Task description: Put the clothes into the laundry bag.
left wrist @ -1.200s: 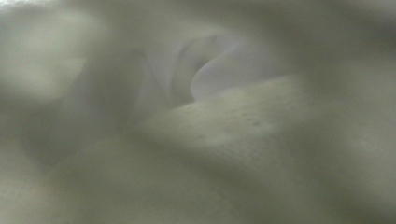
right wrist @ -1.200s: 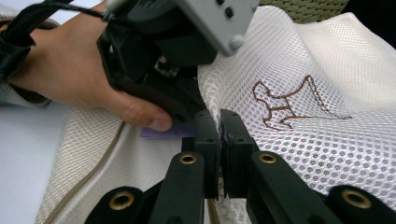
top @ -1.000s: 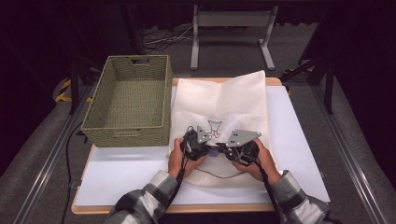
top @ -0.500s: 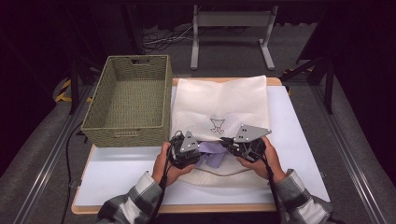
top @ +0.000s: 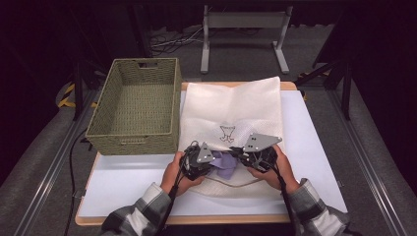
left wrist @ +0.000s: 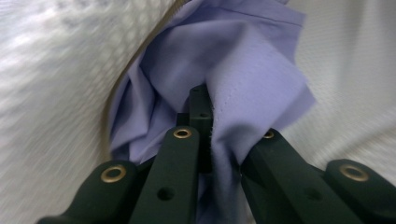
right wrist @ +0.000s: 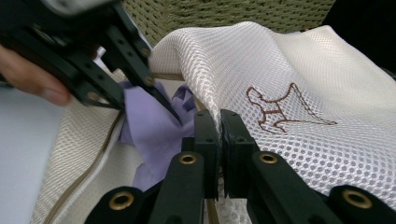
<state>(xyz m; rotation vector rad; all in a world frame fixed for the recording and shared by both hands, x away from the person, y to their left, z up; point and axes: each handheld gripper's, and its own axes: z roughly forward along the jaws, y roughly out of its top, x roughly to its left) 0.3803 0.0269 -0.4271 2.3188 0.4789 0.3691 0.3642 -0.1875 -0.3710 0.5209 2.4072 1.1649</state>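
Observation:
A white mesh bag (top: 231, 105) with a brown emblem lies flat on the table, its mouth toward the person. A lavender cloth (top: 223, 165) sticks out of that mouth. My left gripper (top: 209, 164) has just been closing and now pinches a fold of the lavender cloth (left wrist: 243, 60) between its jaws (left wrist: 208, 107). My right gripper (top: 241, 155) is shut on the upper edge of the bag's mouth (right wrist: 280, 70), holding it lifted beside the cloth (right wrist: 149, 126). In the right gripper view the left gripper (right wrist: 163, 105) comes in from the upper left onto the cloth.
An olive woven basket (top: 135, 105) stands at the table's left, just beyond the left hand. The white table top (top: 314, 142) lies bare right of the bag. A metal stand (top: 243, 34) sits on the floor behind the table.
The lavender cloth has come into sight at the bag's mouth between the grippers. The left hand drew back toward the left and near edge; the right gripper kept its hold on the bag.

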